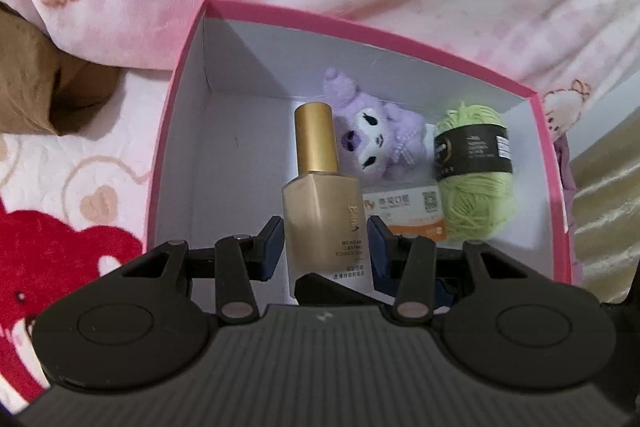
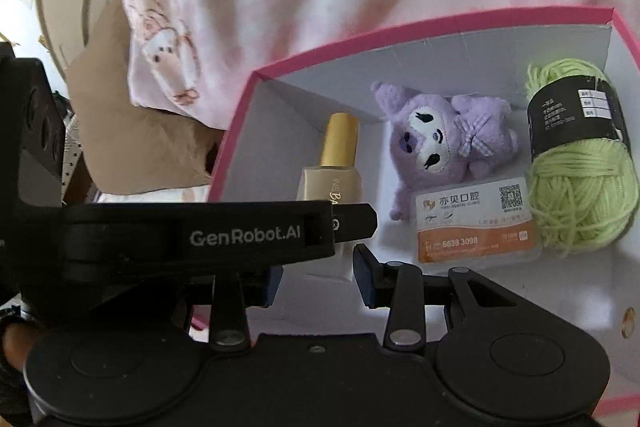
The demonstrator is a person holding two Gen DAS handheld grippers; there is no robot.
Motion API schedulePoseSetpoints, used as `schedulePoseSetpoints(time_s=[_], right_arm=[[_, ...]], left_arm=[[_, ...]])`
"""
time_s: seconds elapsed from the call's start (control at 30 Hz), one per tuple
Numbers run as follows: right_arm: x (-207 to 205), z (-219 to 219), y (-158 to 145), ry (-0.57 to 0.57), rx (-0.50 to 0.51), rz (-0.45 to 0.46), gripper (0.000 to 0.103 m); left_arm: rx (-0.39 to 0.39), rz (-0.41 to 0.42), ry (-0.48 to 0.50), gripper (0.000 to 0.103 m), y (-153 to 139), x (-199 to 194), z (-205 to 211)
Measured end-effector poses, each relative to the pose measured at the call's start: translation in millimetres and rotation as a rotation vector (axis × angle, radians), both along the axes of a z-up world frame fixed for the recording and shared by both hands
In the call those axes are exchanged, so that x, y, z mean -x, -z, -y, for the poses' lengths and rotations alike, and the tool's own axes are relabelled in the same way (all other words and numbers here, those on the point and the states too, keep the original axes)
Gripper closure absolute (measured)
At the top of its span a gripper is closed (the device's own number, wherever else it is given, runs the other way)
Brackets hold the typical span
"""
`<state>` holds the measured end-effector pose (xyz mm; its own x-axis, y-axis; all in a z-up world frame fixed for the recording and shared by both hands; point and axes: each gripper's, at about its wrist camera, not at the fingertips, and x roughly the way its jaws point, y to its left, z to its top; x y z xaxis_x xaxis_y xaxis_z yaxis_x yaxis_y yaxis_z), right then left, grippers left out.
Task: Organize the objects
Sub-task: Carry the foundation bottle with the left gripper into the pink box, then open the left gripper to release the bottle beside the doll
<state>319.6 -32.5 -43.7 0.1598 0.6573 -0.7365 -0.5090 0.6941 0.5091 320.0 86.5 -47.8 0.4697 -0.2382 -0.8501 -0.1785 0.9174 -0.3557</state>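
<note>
A: The left tongs (image 1: 325,247) clenched the bottle (image 1: 320,187) over the box (image 1: 176,131).
B: And the right tongs (image 2: 316,279), just beside it, gaped, grasping nothing.

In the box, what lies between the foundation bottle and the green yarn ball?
The purple plush toy and, nearer the camera, an orange-and-white card lie between the foundation bottle and the green yarn ball. The right wrist view shows it best.
</note>
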Motion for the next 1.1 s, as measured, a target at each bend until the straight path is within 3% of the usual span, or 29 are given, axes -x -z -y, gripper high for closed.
schedulePoseSetpoints(time_s=[0.37, 0.47, 0.6, 0.63, 0.77, 0.9, 1.0, 1.1], right_arm=[[-14.7, -9.0, 19.6, 0.016, 0.061, -0.014, 0.061], [-15.3, -16.2, 22.8, 0.012, 0.140, 0.045, 0.062], [-16.7, -20.2, 26.6, 0.001, 0.143, 0.047, 0.062], [-16.2, -21.1, 26.2, 0.000, 0.143, 0.058, 0.062], [-6.3, -16.5, 15.7, -0.053, 0.103, 0.141, 0.061], [3.3, -17.3, 11.7, -0.122, 0.127, 0.200, 0.062], [6.9, -17.0, 15.3, -0.129, 0.154, 0.202, 0.070], [15.0, -9.5, 10.7, -0.127, 0.162, 0.234, 0.070]], left_arm=[[0.040, -0.043, 0.010, 0.059, 26.6, -22.3, -2.5], [0.043, -0.035, 0.016, 0.061, 24.5, -22.8, -2.9], [0.023, -0.009, 0.036, 0.062, 17.8, -23.3, -3.6], [0.021, -0.014, 0.035, 0.071, 18.1, -23.5, -3.8], [0.022, -0.027, -0.001, 0.080, 25.8, -21.1, -6.8], [0.017, -0.007, -0.007, 0.081, 28.6, -21.2, -3.5], [0.040, -0.001, -0.033, 0.081, 30.5, -24.1, -8.1], [0.026, 0.012, -0.023, 0.081, 29.7, -22.5, -6.5]])
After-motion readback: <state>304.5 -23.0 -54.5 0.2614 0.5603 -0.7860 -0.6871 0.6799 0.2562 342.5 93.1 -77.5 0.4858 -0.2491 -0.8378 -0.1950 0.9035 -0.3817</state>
